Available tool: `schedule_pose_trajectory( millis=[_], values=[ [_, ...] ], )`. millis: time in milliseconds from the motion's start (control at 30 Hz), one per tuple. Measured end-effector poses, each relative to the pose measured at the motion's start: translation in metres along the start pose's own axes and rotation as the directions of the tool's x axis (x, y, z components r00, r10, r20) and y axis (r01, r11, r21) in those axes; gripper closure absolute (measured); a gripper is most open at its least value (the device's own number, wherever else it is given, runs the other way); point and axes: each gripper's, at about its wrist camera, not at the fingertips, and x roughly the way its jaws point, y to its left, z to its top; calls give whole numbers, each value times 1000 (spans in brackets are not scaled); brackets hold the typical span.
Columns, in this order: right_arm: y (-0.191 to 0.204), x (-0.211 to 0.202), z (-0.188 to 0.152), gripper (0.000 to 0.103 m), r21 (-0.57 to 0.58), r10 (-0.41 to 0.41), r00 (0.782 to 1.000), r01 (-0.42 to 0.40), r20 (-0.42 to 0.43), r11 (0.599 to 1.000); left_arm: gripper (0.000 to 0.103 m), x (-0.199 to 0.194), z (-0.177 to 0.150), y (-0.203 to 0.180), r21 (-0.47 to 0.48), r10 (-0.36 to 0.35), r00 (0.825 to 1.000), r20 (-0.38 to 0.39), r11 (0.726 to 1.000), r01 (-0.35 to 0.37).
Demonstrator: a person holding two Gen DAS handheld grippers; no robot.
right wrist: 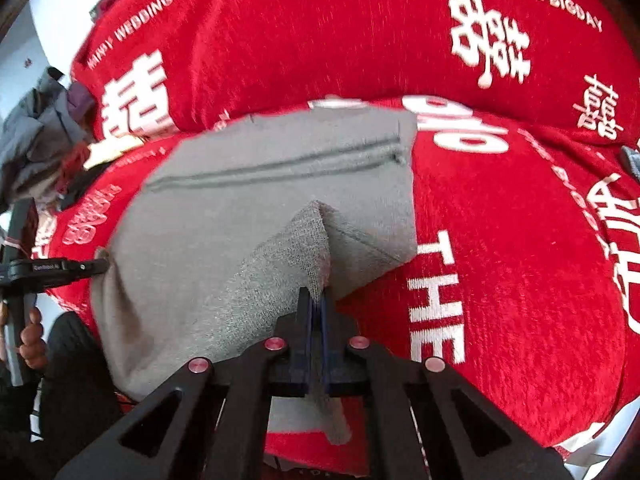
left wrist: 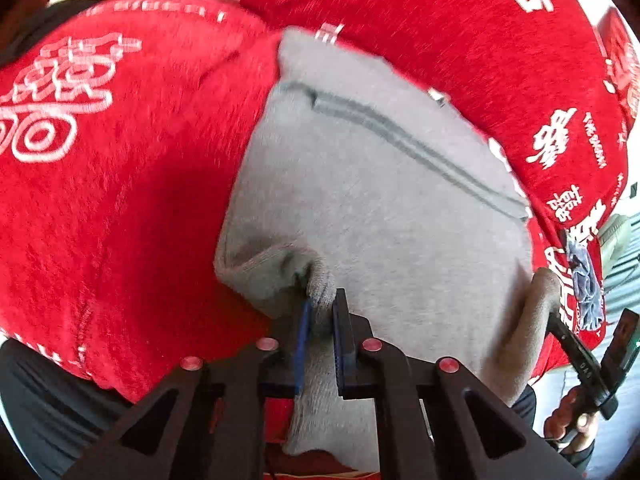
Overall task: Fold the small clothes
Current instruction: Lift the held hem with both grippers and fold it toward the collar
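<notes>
A small grey garment [left wrist: 360,184] with a dark double seam lies on a red bedspread. In the left wrist view my left gripper [left wrist: 320,308] is shut on a bunched near corner of it, with cloth between the blue pads. My right gripper [left wrist: 554,316] shows at the right edge, pinching the other near corner, which stands lifted. In the right wrist view the right gripper [right wrist: 318,300] is shut on a raised fold of the grey garment [right wrist: 240,200]. The left gripper [right wrist: 100,266] holds the cloth's left corner there.
The red bedspread [right wrist: 520,240] with white printed characters covers the whole surface. A blue-grey scrap of cloth [left wrist: 586,288] lies near its right edge. A heap of grey clothes [right wrist: 36,136] sits at the far left. A person's hand [right wrist: 32,340] grips the left tool's handle.
</notes>
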Motion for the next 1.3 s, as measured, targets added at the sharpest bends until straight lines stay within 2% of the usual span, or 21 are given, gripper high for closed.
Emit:
schedule_pose_trajectory(
  millis=[100, 133, 167, 200, 233, 267, 400, 500, 600, 633, 700, 733, 767, 800, 833, 867, 933, 1067, 1200, 1300],
  values=[
    [-10, 1, -16, 96, 26, 59, 998, -59, -21, 998, 89, -7, -8, 1, 10, 0, 1000, 1, 1000, 0],
    [-14, 0, -19, 91, 38, 74, 997, -73, -23, 997, 68, -7, -14, -1, 10, 7, 1000, -5, 1000, -7],
    [-18, 0, -22, 77, 50, 82, 996, -80, -26, 996, 49, -8, -18, 2, 1, 26, 999, -21, 1000, -26],
    [-22, 0, -26, 66, 58, 84, 996, -82, -28, 995, 15, -9, -25, 8, -18, 38, 999, -23, 999, -38],
    [-25, 0, -28, 46, 60, 82, 996, -81, -28, 995, 10, -13, -32, 13, -47, 38, 999, 3, 998, -38],
    [-26, -2, -31, 37, 58, 85, 996, -84, -20, 995, 10, -16, -37, 15, -57, 30, 999, 15, 998, -29],
    [-30, -8, -28, 37, 16, 166, 986, -166, -7, 986, 10, -17, -55, 15, -51, -25, 999, -23, 998, 24],
    [-27, 0, -19, 37, -29, 239, 970, -240, -42, 970, 11, -9, -68, 2, 27, -25, 998, -63, 999, 26],
    [-27, 19, -16, 37, -31, 281, 956, -284, -86, 958, 11, 2, -73, -5, 50, -36, 995, -96, 998, 41],
    [-27, 24, -16, 37, -32, 291, 951, -295, -100, 955, 12, 7, -75, -6, 50, -46, 993, -108, 997, 51],
    [-21, 31, -20, 47, -74, 276, 954, -285, -113, 956, 22, 13, -77, -8, 67, -40, 992, -124, 997, 48],
    [-17, 30, -21, 55, -105, 263, 959, -274, -106, 956, 24, 11, -80, -9, 89, -23, 993, -115, 995, 33],
    [-13, 29, -23, 72, -128, 269, 957, -282, -110, 951, 44, 10, -81, -11, 102, -17, 994, -105, 994, 28],
    [-11, 29, -25, 81, -130, 285, 951, -300, -123, 945, 57, 9, -82, -14, 120, -3, 996, -93, 993, 15],
    [-10, 30, -27, 93, -134, 287, 949, -303, -127, 944, 83, 7, -82, -16, 150, 10, 996, -89, 989, 4],
    [-8, 29, -30, 95, -154, 274, 954, -291, -123, 944, 91, 7, -82, -14, 159, -5, 995, -98, 987, 20],
    [-5, 26, -33, 96, -174, 270, 956, -287, -113, 942, 91, 6, -83, -11, 149, -27, 994, -109, 988, 43],
    [-7, 2, -32, 97, -160, 336, 940, -340, -53, 927, 91, -7, -85, -15, 182, -21, 997, -78, 983, 35],
    [-5, -33, -34, 97, -156, 427, 904, -419, 19, 894, 91, -45, -83, -24, 222, -68, 998, 11, 973, 64],
    [-2, -58, -32, 97, -165, 485, 871, -468, 80, 868, 91, -79, -74, -31, 240, -111, 988, 103, 967, 84]
  ],
)
